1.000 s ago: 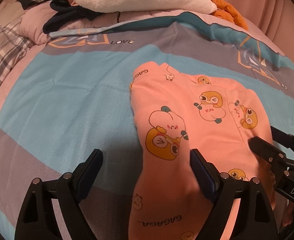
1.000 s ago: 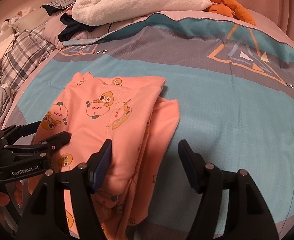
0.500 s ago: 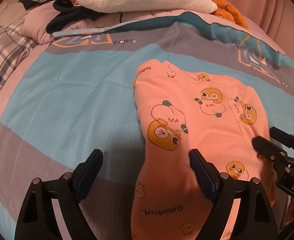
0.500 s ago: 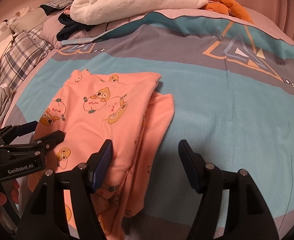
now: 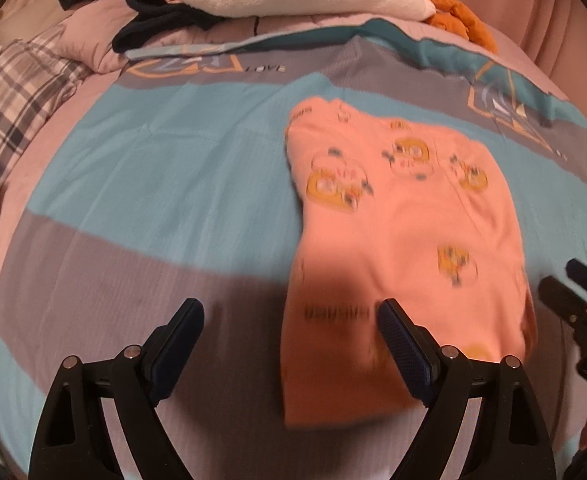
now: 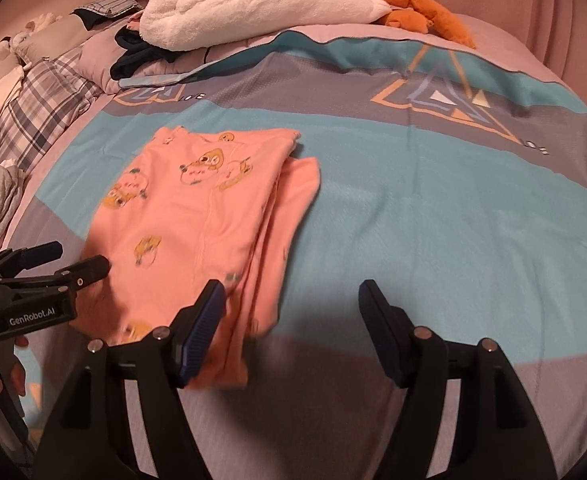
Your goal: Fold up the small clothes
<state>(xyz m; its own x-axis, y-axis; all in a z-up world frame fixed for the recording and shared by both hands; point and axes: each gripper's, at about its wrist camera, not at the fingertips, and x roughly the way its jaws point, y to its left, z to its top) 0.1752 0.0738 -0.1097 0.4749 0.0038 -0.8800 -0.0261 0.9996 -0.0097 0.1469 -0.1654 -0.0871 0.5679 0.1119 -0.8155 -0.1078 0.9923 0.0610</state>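
On the striped bedspread (image 6: 433, 208), the pink garment (image 6: 197, 216) is lying lengthwise, running away from both grippers. The left gripper (image 5: 289, 340) and right gripper (image 6: 291, 318) are hovering wide-jawed and empty, flanking its near end.

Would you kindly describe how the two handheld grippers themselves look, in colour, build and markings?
Both are matte black plastic with silver rivet pins. The left gripper and right gripper each carry two angled fingers faced with ribbed dark-blue pads. The left gripper's side reads "GenRobot.AI" in white. No cables or sleeves show.
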